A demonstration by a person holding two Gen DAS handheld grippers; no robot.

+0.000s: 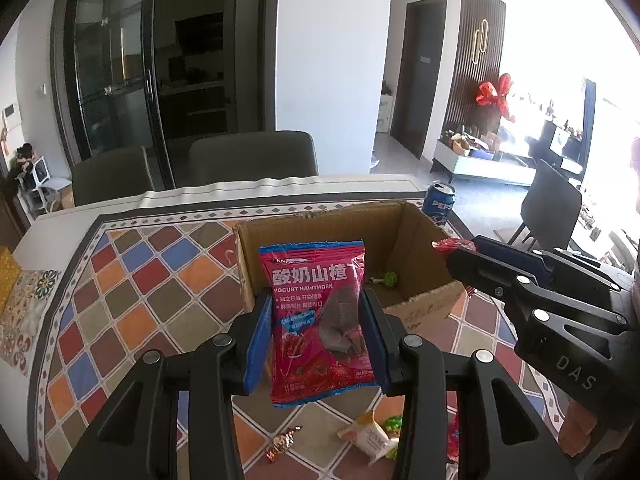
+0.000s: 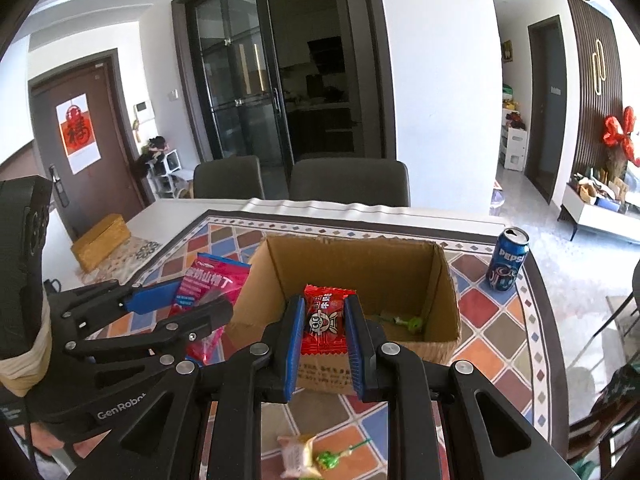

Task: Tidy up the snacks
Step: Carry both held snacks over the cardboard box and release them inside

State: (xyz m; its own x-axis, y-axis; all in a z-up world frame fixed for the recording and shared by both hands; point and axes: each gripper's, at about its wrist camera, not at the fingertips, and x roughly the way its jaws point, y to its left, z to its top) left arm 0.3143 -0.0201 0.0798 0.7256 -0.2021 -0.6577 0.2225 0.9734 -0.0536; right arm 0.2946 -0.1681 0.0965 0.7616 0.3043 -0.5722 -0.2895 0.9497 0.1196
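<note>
Both loads are mid-carry: the left tool [image 1: 316, 336] grips a pink hawthorn bag [image 1: 318, 320] at frame centre, the right tool [image 2: 322, 340] pinches a red candy packet [image 2: 324, 320] over the cardboard box [image 2: 444, 280], so next, probably, each releases inside.

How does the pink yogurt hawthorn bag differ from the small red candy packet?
The pink yogurt hawthorn bag is plainly larger than the small red candy packet. The bag is pink with blue edges; the packet is red with a cartoon face. The left tool grips the bag, the right tool the packet. Both are held upright.
</note>
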